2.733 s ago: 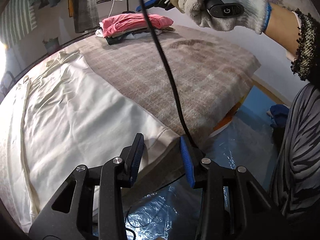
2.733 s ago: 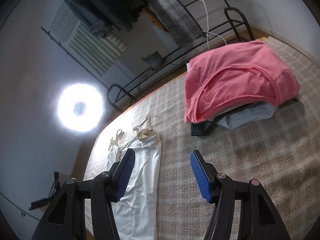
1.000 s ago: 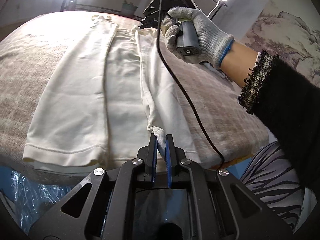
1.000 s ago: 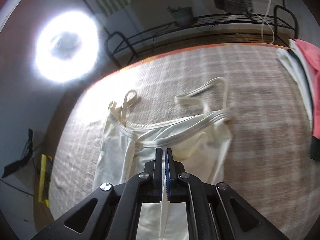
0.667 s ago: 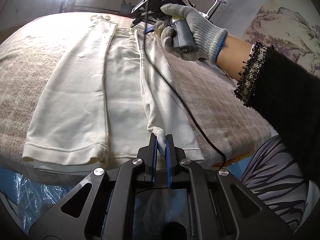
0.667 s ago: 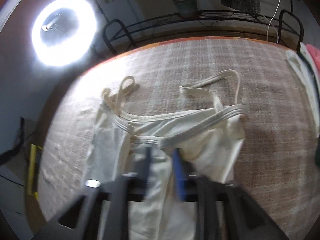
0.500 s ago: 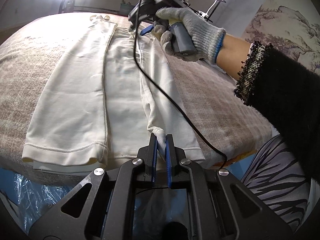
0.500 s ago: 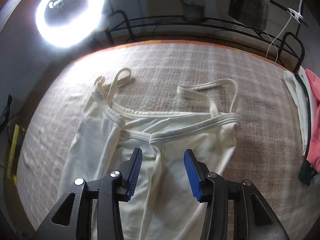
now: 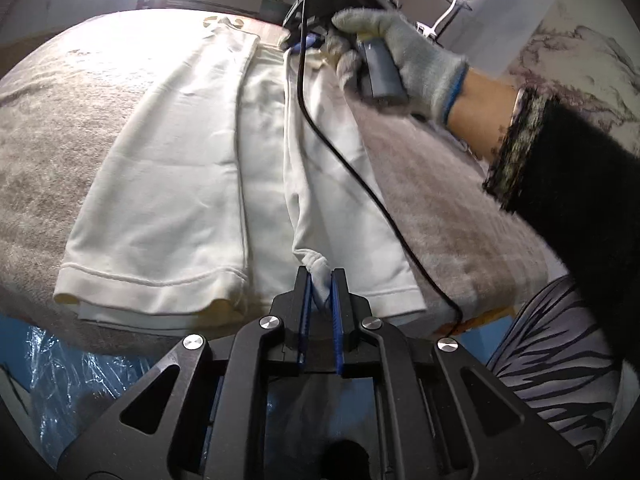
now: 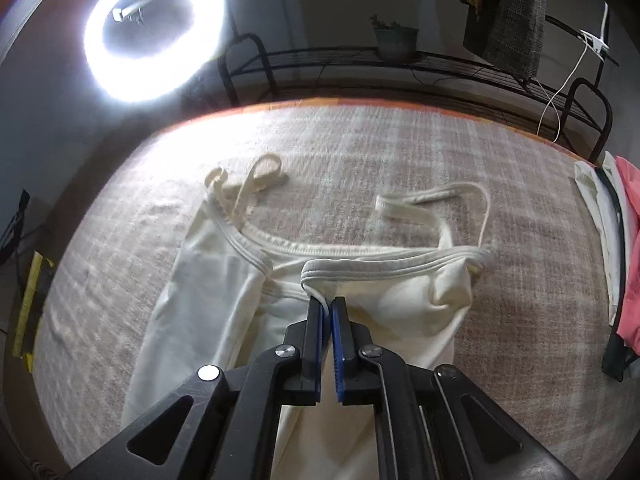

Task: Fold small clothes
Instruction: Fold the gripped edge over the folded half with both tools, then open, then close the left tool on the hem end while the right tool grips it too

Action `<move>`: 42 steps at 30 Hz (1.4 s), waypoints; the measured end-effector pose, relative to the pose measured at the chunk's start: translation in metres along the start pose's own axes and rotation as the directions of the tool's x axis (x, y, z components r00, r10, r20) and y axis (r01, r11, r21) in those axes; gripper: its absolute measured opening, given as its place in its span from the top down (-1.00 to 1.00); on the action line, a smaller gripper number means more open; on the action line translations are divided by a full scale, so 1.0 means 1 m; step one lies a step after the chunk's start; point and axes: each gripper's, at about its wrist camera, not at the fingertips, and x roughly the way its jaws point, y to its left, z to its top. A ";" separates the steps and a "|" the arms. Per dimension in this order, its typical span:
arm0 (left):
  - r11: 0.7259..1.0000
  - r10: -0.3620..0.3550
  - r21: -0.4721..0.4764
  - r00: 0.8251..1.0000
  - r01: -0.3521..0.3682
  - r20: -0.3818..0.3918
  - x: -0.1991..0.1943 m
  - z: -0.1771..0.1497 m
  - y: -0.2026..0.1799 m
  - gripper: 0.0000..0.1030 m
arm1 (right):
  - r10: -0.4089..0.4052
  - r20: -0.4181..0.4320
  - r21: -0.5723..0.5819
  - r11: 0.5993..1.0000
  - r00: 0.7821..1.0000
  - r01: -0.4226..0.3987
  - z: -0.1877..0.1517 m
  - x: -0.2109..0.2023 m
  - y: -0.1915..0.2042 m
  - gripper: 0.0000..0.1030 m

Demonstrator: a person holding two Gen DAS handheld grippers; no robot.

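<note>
Cream cotton-knit strappy garment point(image 9: 192, 184) spread flat on grey-beige checked woven blanket point(image 10: 360, 152), long axis running away from left gripper point(image 9: 319, 280). Far-left panel already turned in, lying as a neat strip with hem squared.

Left gripper: blue-padded jaws nearly closed, small bunch of hem fabric pinched between them at near edge. Right gripper point(image 10: 328, 308): jaws closed to a sliver on ribbed top band, just behind the neckline fold. Seen from left wrist view at far end of cloth, held by grey knit-gloved right hand point(image 9: 396, 56), black cable point(image 9: 348, 160) trailing back across right panel.

Judged step: both ends of right-hand long edge gripped, ready to carry over toward middle for lengthwise fold.

Notes for doing well:
- Lift both ends together, same height; otherwise a diagonal crease likely.
- Keep mild tension along edge between grippers; slack would let middle sag and bunch.
- Travel leftward only as far as edge of already-folded strip; match widths.
- Loose shoulder strap loop point(image 10: 436, 200) lying beyond right gripper, to its right; likely to drag out sideways — tuck or lay inward.
- Cable draped on cloth: risk of snagging fold; clear first.
- Lower before releasing, hem end aligned with other hem.

Folded stack with pink top piece point(image 10: 628, 248) at far right of right gripper, well apart.
</note>
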 end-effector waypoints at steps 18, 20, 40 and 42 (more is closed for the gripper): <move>0.994 0.059 0.093 0.997 -0.065 0.059 -0.075 0.020 0.046 0.45 | 0.170 0.029 0.057 0.984 0.985 -0.172 -0.101 -0.132 -0.023 0.53; 0.995 0.062 0.073 0.996 -0.067 0.065 -0.076 0.027 0.056 0.45 | 0.170 0.004 0.052 0.984 0.985 -0.170 -0.123 -0.138 -0.020 0.53; 0.986 0.162 0.028 0.987 -0.163 0.011 -0.064 0.028 0.090 0.45 | 0.257 -0.092 -0.107 0.958 0.962 -0.266 -0.266 -0.163 0.051 0.43; 0.989 0.149 0.004 0.989 -0.149 -0.021 -0.062 0.026 0.096 0.45 | 0.215 -0.057 -0.047 0.975 0.975 -0.218 -0.272 -0.172 0.033 -0.08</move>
